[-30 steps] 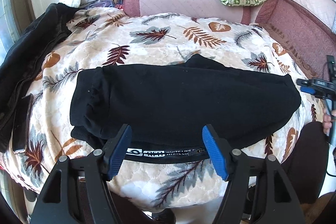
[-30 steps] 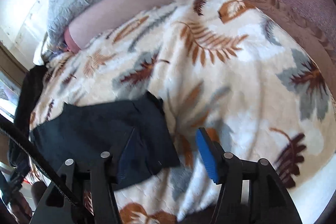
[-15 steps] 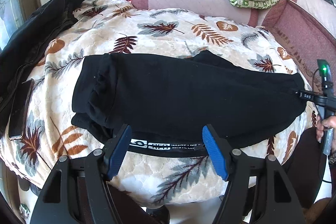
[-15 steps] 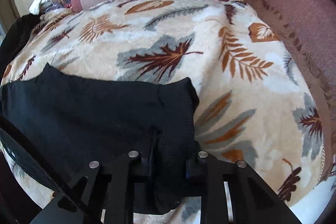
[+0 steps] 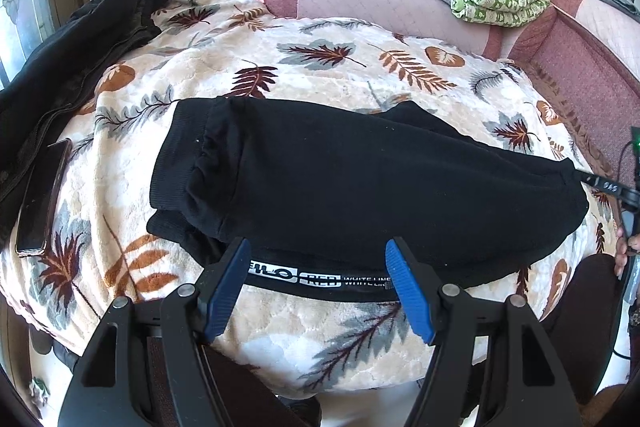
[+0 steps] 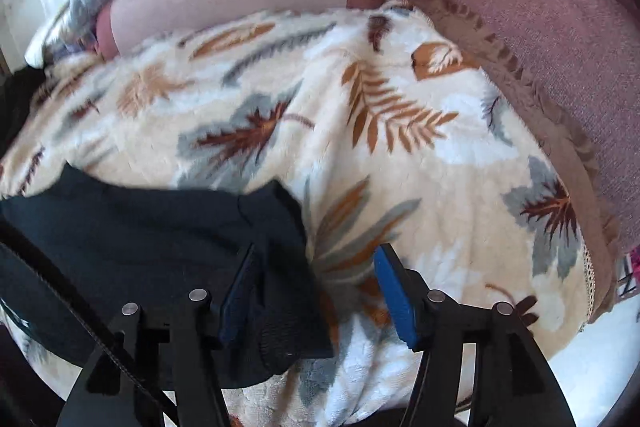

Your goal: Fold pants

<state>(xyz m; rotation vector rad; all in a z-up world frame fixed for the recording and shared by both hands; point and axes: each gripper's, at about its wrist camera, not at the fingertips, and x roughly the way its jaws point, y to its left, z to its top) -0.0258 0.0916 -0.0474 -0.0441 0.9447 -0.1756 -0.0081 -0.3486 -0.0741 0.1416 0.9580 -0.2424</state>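
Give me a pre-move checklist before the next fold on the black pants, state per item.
1. Left gripper free of cloth: ok, blue pads apart above the printed waistband, gripping nothing.
2. Right gripper released: ok, jaws opening, the ribbed cuff lies between them unpinched.
3. Black knit pants lying flat on the leaf-print fleece blanket: ok, folded lengthwise, no big bunching.
4. Edges aligned: not ok, a lower layer sticks out at the left end.
5. Dark slab phone out of the fold path: ok, it lies apart from the pants.
6. Cable clear of the right gripper: cannot tell.
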